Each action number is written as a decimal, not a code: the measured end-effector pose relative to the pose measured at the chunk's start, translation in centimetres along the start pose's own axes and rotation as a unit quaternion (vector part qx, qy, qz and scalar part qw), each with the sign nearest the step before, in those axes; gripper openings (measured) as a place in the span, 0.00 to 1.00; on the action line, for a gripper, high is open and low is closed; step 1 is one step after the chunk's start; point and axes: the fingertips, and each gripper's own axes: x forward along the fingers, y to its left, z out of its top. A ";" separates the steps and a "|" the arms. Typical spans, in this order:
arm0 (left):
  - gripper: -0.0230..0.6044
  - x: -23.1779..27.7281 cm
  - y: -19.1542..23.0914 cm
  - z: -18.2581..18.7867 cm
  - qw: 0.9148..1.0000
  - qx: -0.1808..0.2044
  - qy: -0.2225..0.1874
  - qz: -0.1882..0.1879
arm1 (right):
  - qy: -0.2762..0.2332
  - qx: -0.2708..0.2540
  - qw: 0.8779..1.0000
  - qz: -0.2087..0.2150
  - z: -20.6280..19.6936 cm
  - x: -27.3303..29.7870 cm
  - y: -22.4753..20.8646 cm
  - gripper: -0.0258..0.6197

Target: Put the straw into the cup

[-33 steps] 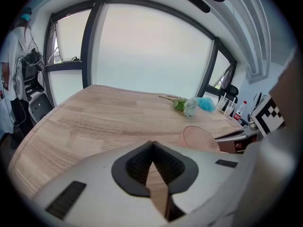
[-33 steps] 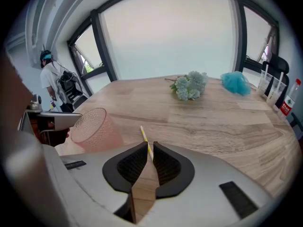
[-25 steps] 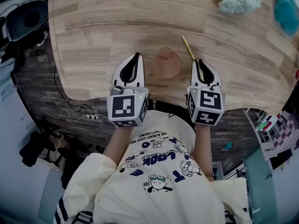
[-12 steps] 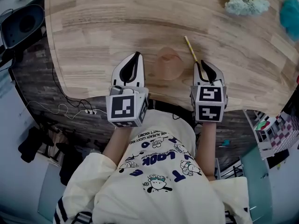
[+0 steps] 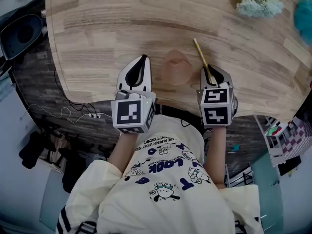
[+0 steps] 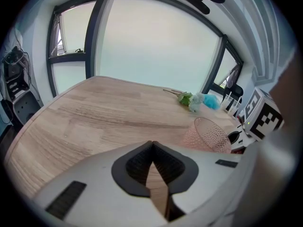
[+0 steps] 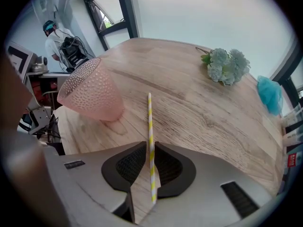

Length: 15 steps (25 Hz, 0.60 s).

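The right gripper has its fingers clamped on the near end of the straw, just right of the cup on the bench. The left gripper has its fingers together, empty. The straw looks light and crushable, so hold it gently

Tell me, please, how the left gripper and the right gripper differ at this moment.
The left gripper has its jaws together on nothing; the right gripper has its jaws closed on the straw, which sticks out ahead of it. The cup stands to the left gripper's right and to the right gripper's left. Both sit at the near edge of the table, pointing away from the person.
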 end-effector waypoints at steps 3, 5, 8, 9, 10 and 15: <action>0.09 0.1 0.0 -0.2 1.000 -0.001 0.002 -0.001 | 0.012 -0.005 1.000 0.004 -0.1 0.3 0.0 0.13; 0.09 0.1 0.0 -0.2 1.000 -0.002 0.003 -0.001 | 0.022 -0.006 1.000 0.007 -0.2 0.3 0.0 0.13; 0.09 0.1 0.0 -0.2 1.000 -0.004 0.002 0.001 | 0.043 -0.004 0.999 0.013 -0.3 0.4 0.1 0.12; 0.09 0.1 0.0 -0.2 1.000 -0.004 0.003 0.002 | 0.051 -0.004 0.999 0.016 -0.3 0.5 0.2 0.12; 0.09 0.1 0.1 -0.2 1.000 -0.004 0.003 0.003 | 0.059 -0.007 0.998 0.019 -0.3 0.6 0.3 0.09; 0.09 0.0 0.3 -0.3 1.000 -0.009 0.005 0.006 | 0.065 -0.010 0.997 0.025 -0.2 0.6 0.5 0.07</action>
